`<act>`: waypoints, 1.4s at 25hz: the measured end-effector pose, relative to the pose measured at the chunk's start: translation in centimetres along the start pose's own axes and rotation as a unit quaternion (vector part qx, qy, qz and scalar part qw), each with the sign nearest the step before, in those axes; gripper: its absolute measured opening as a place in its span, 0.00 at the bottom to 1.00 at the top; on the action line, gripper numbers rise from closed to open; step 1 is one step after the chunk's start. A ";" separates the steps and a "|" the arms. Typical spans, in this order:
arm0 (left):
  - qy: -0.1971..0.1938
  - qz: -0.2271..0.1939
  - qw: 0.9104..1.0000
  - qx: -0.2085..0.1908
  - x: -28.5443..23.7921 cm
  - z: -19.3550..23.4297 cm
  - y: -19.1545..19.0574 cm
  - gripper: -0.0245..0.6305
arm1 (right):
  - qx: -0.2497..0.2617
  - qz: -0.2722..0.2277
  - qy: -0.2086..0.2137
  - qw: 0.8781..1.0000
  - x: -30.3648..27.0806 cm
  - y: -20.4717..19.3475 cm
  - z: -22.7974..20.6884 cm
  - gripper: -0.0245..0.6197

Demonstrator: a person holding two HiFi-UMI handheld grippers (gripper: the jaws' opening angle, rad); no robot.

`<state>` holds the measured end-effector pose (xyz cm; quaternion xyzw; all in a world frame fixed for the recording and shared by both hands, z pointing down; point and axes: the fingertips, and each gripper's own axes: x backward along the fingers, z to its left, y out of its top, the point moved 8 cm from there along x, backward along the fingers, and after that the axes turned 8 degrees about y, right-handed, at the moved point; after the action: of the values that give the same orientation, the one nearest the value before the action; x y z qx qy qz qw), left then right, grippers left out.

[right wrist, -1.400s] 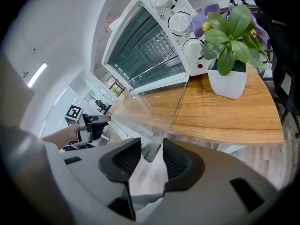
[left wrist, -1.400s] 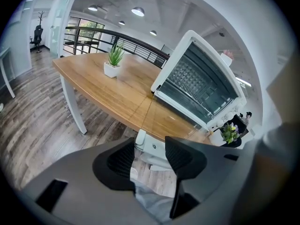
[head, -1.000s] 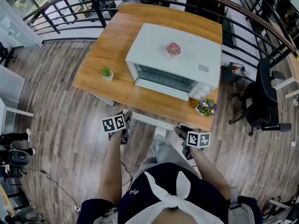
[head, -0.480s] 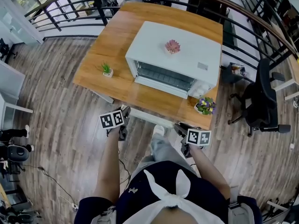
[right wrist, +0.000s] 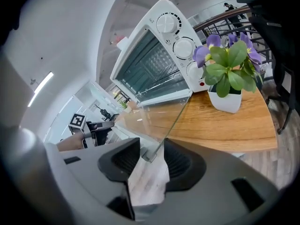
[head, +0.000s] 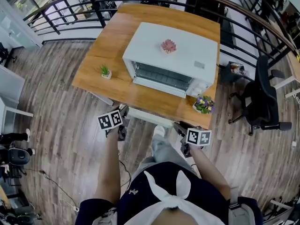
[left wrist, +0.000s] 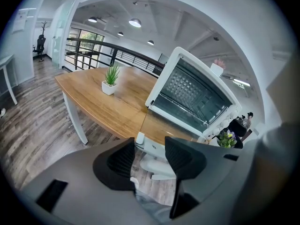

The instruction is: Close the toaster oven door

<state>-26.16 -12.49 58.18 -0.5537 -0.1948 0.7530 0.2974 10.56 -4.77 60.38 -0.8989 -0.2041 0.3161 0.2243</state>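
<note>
left tongs [left wrist: 147,146] gape near open toaster oven door [head: 150,117].

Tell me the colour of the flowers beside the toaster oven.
Purple flowers, clearest in right gripper view.

Navy top [head: 140,198], white knotted tie [head: 174,195], grey trousers [head: 164,151]

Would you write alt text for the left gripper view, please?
A white toaster oven, glass door folded down, stands on a wooden table; the left gripper, jaws open, hovers at the door's handle. A green potted plant sits left of the oven.
</note>
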 end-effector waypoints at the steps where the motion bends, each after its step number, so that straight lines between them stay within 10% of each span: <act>1: -0.001 -0.002 1.000 -0.001 0.1 -0.1 0.1 0.36 | -0.001 -0.003 0.001 1.000 0.1 0.1 0.1 0.29; 35: -0.007 -0.061 0.998 0.009 1.8 -1.8 3.0 0.34 | -0.017 -0.071 0.034 0.997 1.9 2.6 1.7 0.30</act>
<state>-25.56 -13.64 54.49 -0.5327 -0.2233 0.7389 0.3470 11.44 -5.48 56.91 -0.8959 -0.2650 0.2656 0.2378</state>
